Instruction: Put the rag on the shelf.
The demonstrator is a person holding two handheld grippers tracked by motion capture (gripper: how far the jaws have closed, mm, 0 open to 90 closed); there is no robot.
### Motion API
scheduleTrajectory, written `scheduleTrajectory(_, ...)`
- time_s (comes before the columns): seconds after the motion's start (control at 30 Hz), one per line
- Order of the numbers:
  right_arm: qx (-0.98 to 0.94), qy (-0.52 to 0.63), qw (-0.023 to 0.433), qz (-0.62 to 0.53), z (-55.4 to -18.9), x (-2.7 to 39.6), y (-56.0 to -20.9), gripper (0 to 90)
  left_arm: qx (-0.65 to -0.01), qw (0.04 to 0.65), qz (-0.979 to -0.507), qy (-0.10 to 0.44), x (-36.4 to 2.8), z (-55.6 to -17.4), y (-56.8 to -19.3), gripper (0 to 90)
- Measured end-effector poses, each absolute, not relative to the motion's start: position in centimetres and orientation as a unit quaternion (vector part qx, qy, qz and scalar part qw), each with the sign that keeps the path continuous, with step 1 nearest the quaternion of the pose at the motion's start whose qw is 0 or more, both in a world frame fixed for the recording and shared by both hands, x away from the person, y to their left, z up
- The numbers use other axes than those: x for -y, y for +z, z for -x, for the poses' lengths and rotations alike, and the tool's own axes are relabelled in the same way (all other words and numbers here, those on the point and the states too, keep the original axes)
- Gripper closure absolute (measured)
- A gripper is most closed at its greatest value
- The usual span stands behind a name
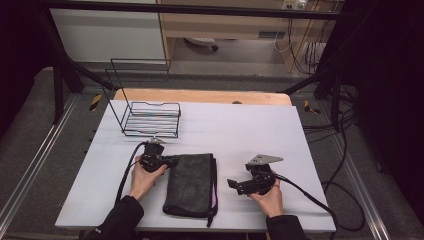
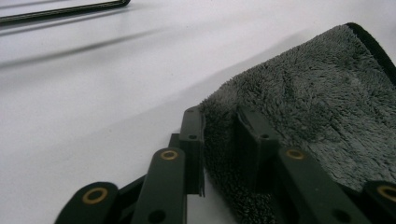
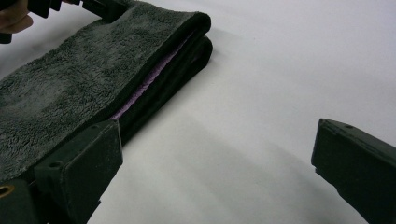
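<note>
A folded dark grey towel (image 1: pixel 192 182) with a purple inner layer lies on the white table (image 1: pixel 250 130), near the front edge. My left gripper (image 1: pixel 172 161) is at the towel's far left corner, its jaws pinched on the fluffy edge (image 2: pixel 317 102). In the left gripper view the corner sits squeezed between the two jaws of the left gripper (image 2: pixel 219 119). My right gripper (image 1: pixel 234 186) rests to the right of the towel with its jaws wide apart. In the right gripper view the right gripper (image 3: pixel 215 140) has bare table between its jaws, and the towel (image 3: pixel 70 88) lies beside its left jaw.
A black wire rack (image 1: pixel 150 117) stands at the back left of the table, just beyond my left hand; its base wire (image 2: pixel 65 10) crosses the top of the left gripper view. A wooden board (image 1: pixel 200 95) edges the table's far side. Cables trail off to the right.
</note>
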State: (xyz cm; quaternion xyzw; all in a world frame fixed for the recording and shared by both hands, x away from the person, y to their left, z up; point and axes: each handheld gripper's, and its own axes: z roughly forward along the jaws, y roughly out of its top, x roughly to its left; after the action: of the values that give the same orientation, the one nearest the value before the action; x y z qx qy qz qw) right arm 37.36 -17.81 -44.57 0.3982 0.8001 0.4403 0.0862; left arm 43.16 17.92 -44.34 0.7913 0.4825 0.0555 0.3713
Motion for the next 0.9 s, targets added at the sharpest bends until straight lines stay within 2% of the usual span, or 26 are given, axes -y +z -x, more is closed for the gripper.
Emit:
scheduleTrajectory(0.2, -0.801, 0.441, 0.088, -0.396, -37.5, 17.3, -44.3, 0.7, -0.481, 0.372, -0.792, 0.062, -17.8, -42.9, -44.4, 78.2)
scheduleTrajectory(0.63, -0.802, 0.430, 0.082, -0.407, -39.8, 13.3, -42.8, 0.9, -0.468, 0.377, -0.797, 0.070, -17.8, -42.8, -44.7, 78.2)
scheduleTrajectory(0.73, -0.787, 0.445, 0.053, -0.424, -40.9, 12.6, -43.0, 8.1, -0.466, 0.379, -0.796, 0.075, -17.8, -42.7, -44.7, 78.2)
scheduleTrajectory(0.9, -0.791, 0.422, 0.056, -0.440, -42.3, 11.5, -43.9, 18.6, -0.463, 0.382, -0.796, 0.077, -17.8, -42.7, -44.8, 78.1)
